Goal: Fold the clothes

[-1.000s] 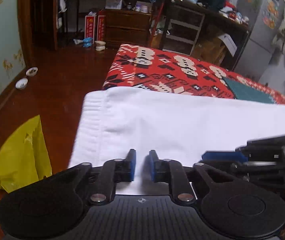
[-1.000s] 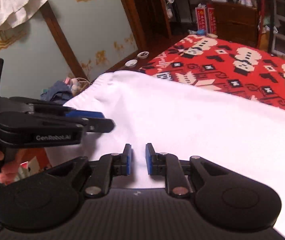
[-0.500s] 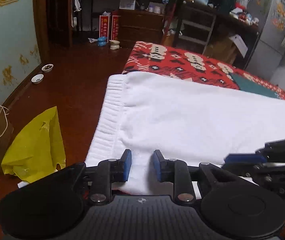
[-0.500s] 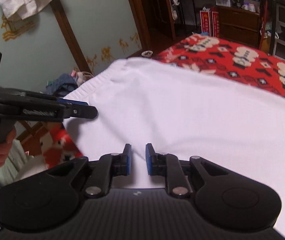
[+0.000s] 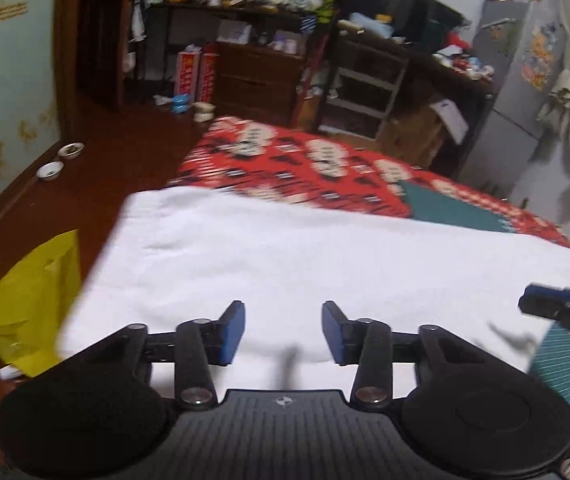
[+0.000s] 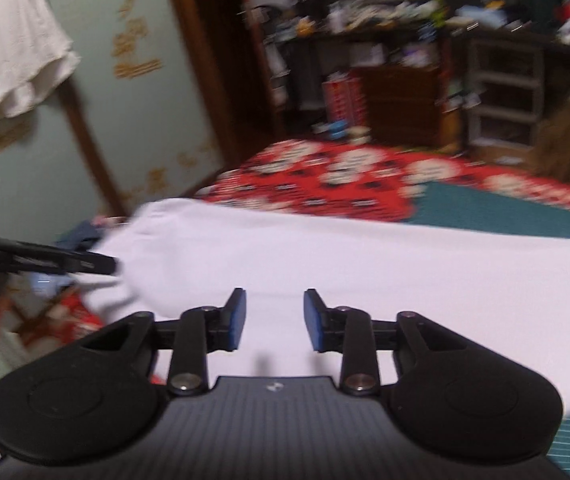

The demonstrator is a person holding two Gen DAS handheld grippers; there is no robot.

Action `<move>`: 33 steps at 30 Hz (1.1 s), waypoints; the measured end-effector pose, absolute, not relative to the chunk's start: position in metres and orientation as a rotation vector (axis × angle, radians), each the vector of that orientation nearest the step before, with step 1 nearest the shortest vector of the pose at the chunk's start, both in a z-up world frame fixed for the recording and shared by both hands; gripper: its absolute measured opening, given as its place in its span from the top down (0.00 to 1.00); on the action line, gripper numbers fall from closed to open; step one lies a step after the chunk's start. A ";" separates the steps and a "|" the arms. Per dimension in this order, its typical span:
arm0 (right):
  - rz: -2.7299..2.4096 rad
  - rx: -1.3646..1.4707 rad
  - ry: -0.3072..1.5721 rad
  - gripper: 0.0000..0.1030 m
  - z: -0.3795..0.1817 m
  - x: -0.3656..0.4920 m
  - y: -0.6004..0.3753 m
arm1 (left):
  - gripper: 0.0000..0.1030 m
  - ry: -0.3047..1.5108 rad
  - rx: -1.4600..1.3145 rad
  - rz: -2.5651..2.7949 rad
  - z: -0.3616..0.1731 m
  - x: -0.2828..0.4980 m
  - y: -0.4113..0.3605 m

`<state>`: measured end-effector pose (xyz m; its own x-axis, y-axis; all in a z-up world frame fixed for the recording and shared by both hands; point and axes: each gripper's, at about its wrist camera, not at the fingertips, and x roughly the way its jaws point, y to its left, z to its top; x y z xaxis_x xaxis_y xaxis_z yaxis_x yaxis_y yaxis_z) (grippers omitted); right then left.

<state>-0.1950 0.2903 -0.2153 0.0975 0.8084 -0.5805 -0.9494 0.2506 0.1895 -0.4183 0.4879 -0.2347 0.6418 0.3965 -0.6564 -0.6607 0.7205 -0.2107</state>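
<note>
left gripper: jaws spread wide with nothing between the blue pads, hovering over the near edge of the white garment

right gripper: same deal, jaws apart and empty, also over the garment's near edge, to the right of the left one

white garment: spread flat on the bed, covering the near part of the red patterned bedspread, reaching out to the bed's left edge

long axis: runs left to right across the bed; what looks like a ribbed hem or waistband is at the left end, by the yellow bag on the floor, though the blur makes it hard to be sure. Can't say what the right end is

risk, my guess: the left end sits right at the bed's edge, so a sloppy pull could drag it off onto the floor

risk 2: close on just the top layer and the fold bunches up or goes crooked

far: cluttered shelves behind the bed, not in the way
</note>
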 end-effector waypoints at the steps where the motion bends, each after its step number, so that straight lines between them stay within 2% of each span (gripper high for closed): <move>1: 1.285 -0.260 0.658 0.64 -0.216 -0.183 0.275 | 0.51 0.615 -0.459 0.611 -0.234 -0.407 0.479; 4: 1.182 -0.237 0.669 0.60 -0.222 -0.149 0.229 | 0.39 0.612 -0.435 0.551 -0.236 -0.372 0.449; 8: 1.065 -0.210 0.676 0.53 -0.233 -0.115 0.176 | 0.32 0.632 -0.383 0.498 -0.246 -0.324 0.411; 10: 1.026 -0.206 0.670 0.47 -0.235 -0.105 0.156 | 0.32 0.640 -0.351 0.485 -0.253 -0.304 0.395; 13: 0.994 -0.216 0.643 0.36 -0.237 -0.097 0.130 | 0.31 0.651 -0.284 0.470 -0.261 -0.282 0.374; 15: 0.988 -0.226 0.635 0.24 -0.239 -0.095 0.119 | 0.29 0.665 -0.241 0.472 -0.269 -0.274 0.365; 18: 0.988 -0.240 0.632 0.16 -0.243 -0.095 0.105 | 0.25 0.698 -0.233 0.486 -0.284 -0.273 0.360; 22: 0.993 -0.225 0.642 0.08 -0.249 -0.097 0.095 | 0.15 0.708 -0.221 0.513 -0.303 -0.283 0.354; 23: 0.988 -0.214 0.649 0.02 -0.251 -0.097 0.095 | 0.13 0.697 -0.206 0.519 -0.305 -0.287 0.351; 33: 0.816 -0.151 0.647 0.00 -0.239 -0.064 0.078 | 0.12 0.668 -0.277 0.556 -0.289 -0.279 0.350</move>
